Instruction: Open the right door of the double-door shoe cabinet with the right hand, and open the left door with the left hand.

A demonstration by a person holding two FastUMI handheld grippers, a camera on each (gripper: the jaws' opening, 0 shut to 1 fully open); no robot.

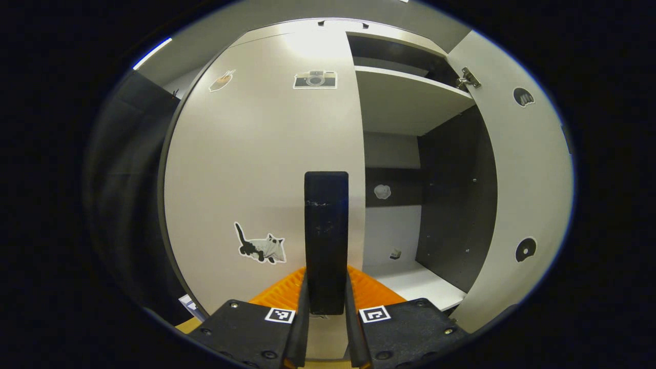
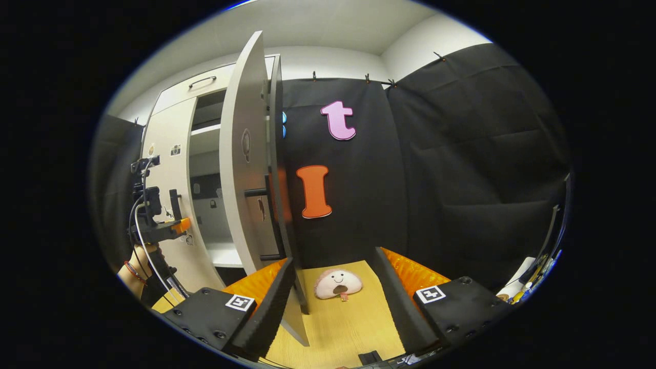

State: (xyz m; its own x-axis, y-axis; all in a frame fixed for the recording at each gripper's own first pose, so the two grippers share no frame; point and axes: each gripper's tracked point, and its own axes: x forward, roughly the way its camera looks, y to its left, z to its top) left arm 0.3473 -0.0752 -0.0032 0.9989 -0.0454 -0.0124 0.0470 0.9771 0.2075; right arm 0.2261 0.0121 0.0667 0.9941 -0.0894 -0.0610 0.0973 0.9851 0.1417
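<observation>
The white left door (image 1: pixel 256 169) of the shoe cabinet, with several stickers on it, looks closed. Its black upright handle (image 1: pixel 326 225) stands between the fingers of my left gripper (image 1: pixel 326 287), which is shut on it. The right door (image 1: pixel 517 205) is swung wide open, baring the shelves (image 1: pixel 410 92). In the right gripper view that right door (image 2: pixel 246 169) is seen almost edge-on, with its black handle (image 2: pixel 274 225) on the far face. My right gripper (image 2: pixel 333 256) is open just in front of the door's lower edge, holding nothing. The left gripper (image 2: pixel 179 223) shows at the left door, held by a hand (image 2: pixel 134 271).
A small smiling plush toy (image 2: pixel 337 283) lies on the wooden floor (image 2: pixel 348 323) between my right fingers. Black cloth wall (image 2: pixel 461 179) hangs behind and to the right of the open door. Inside the cabinet are a lower white shelf (image 1: pixel 420 284) and dark side panel (image 1: pixel 456 205).
</observation>
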